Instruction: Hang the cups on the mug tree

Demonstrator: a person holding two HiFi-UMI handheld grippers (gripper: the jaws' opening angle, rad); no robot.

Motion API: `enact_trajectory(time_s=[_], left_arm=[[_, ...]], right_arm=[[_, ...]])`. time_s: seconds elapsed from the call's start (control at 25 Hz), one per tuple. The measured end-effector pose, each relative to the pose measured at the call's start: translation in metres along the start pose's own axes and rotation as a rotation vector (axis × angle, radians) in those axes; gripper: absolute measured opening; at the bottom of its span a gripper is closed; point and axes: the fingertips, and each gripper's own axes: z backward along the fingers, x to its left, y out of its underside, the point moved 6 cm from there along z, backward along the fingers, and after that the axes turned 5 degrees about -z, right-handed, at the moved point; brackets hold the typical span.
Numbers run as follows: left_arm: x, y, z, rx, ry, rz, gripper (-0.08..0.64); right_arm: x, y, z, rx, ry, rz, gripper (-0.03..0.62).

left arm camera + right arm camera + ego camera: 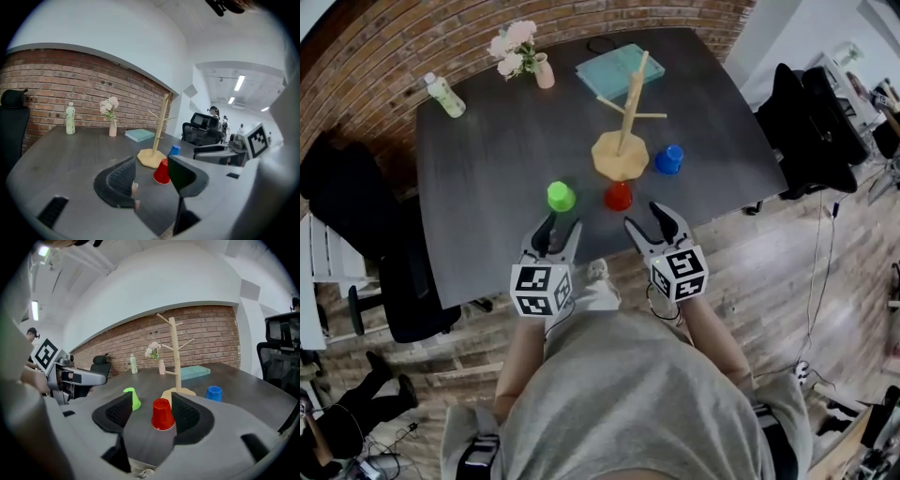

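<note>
A wooden mug tree [623, 131] stands on the dark table [487, 169], with three upside-down cups near its base: green [561, 196], red [618, 195] and blue [669, 159]. No cup hangs on the tree. My left gripper [555, 230] hovers at the table's near edge just behind the green cup, open and empty. My right gripper [647, 217] is open too, just behind the red cup. In the right gripper view the red cup [162, 414] sits beyond the gap between the open jaws, and the green cup [133, 398] is to its left. In the left gripper view the red cup [162, 172] shows between the jaws, farther off.
A green bottle [445, 95], a pink vase of flowers [542, 70] and a teal book [619, 67] stand at the table's far side. Black office chairs sit to the right [806, 127] and left [356, 202] of the table. A brick wall lies behind.
</note>
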Motion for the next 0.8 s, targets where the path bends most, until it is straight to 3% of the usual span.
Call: enact_trajectory(time_s=[0.16, 0.8], left_arm=[[0.008, 0.008, -0.01, 0.019, -0.006, 0.004, 0.233], [0.046, 0.025, -0.036, 0.072, -0.05, 0.041, 0.247]], right_arm=[[-0.002, 0.008, -0.016, 0.043, -0.023, 0.015, 0.298], [-0.017, 0.031, -0.081, 0.162, -0.018, 0.068, 0.311]])
